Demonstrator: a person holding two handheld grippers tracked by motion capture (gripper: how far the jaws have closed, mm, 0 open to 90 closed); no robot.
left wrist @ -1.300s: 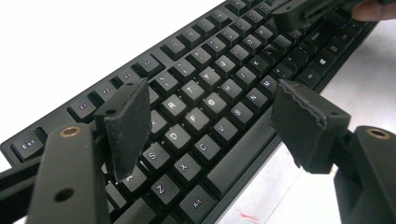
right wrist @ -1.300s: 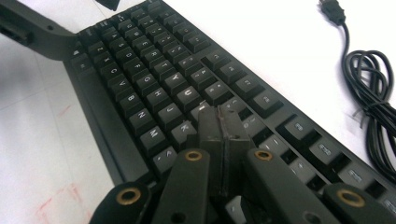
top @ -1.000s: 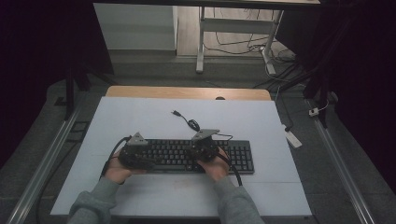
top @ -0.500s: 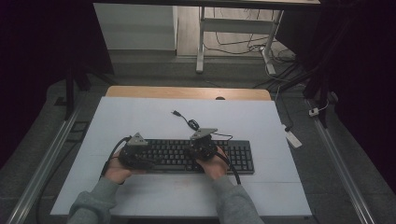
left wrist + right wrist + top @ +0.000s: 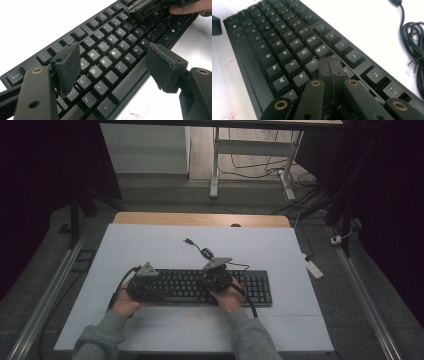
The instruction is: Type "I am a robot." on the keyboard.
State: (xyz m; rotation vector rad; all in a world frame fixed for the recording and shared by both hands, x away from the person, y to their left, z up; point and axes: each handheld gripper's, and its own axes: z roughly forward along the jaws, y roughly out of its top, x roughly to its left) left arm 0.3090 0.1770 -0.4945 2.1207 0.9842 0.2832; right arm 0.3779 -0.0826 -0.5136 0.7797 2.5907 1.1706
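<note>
A black keyboard [image 5: 257,287] lies across the white table [image 5: 165,250], its cable [image 5: 202,251] coiled behind it. My left gripper [image 5: 145,285] hovers over the keyboard's left end; in the left gripper view it [image 5: 112,63] is open, jaws wide apart above the letter keys [image 5: 105,62]. My right gripper [image 5: 216,276] is over the keyboard's middle. In the right gripper view it [image 5: 330,67] is shut with nothing between its pads, its tips resting on the keys [image 5: 294,47] near the O and L region. The right gripper [image 5: 150,7] also appears at the top of the left gripper view.
The coiled black cable [image 5: 412,42] lies on the table just behind the keyboard's right part. A wooden strip [image 5: 200,219] edges the far side of the table. A white power strip [image 5: 314,268] hangs off the right edge. Metal rails [image 5: 47,290] flank the table.
Almost nothing differs; both hands and grippers stay over the keyboard in the same places.
</note>
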